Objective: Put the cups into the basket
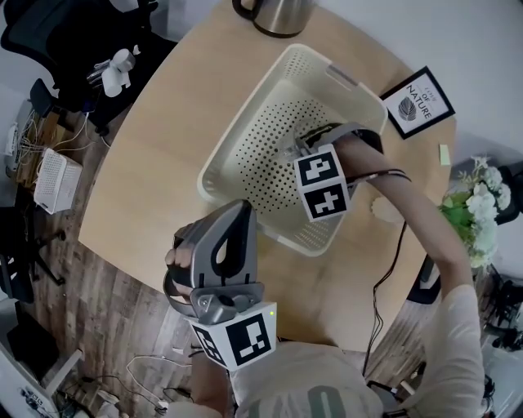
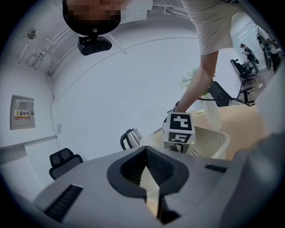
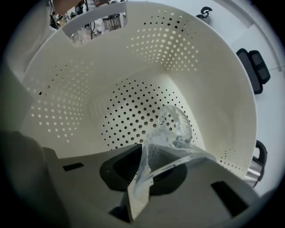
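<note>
A cream perforated basket [image 1: 245,122] stands on the round wooden table [image 1: 155,155]. My right gripper [image 1: 301,148] reaches down into it, its marker cube just above the near wall. In the right gripper view the right gripper [image 3: 144,162] is shut on the rim of a clear plastic cup [image 3: 176,127], which hangs over the basket's dotted floor [image 3: 129,111]. My left gripper [image 1: 239,214] is held above the table's near edge, outside the basket. Its jaws [image 2: 149,178] stand together with nothing between them. The basket [image 2: 213,142] shows beyond them.
A metal kettle [image 1: 278,12] stands at the table's far edge behind the basket. A framed print [image 1: 418,102] lies at the far right, with white flowers [image 1: 478,208] off the right side. Office chairs [image 1: 49,33] and a small white crate [image 1: 57,180] are on the floor to the left.
</note>
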Action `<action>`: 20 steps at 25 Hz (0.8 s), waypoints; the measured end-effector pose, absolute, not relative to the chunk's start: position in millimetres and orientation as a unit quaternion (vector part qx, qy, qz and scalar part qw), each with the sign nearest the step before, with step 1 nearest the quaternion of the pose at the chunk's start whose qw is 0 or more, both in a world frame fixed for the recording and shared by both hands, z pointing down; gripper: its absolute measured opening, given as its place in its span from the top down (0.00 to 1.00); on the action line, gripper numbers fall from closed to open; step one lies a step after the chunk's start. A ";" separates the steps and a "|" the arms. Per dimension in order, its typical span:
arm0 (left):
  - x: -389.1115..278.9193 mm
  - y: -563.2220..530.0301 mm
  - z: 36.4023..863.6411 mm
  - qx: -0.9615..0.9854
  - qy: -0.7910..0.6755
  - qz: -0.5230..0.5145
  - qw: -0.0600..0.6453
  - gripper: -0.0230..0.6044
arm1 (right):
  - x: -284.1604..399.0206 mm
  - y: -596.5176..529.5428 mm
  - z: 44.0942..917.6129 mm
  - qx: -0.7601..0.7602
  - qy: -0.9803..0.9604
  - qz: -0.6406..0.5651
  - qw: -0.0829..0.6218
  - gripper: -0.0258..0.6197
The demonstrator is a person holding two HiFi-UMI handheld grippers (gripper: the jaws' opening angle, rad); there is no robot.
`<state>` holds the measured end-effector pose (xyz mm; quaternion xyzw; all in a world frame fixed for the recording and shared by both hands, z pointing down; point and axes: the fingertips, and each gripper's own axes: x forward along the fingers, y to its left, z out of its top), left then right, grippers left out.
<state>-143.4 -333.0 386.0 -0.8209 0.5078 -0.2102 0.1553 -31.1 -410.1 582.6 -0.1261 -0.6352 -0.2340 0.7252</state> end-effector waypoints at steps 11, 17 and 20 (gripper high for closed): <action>-134.1 -326.1 384.8 -0.830 0.498 -0.199 0.150 0.95 | -44.8 -409.5 588.1 -0.102 -0.637 -0.291 0.706 0.84; -134.5 -319.1 380.2 -0.829 0.501 -0.198 0.151 0.95 | -51.8 -407.0 586.2 -0.070 -0.670 -0.254 0.694 0.60; -138.9 -315.1 376.8 -0.826 0.506 -0.199 0.151 0.95 | -56.1 -406.8 573.4 -0.054 -0.689 -0.247 0.679 0.56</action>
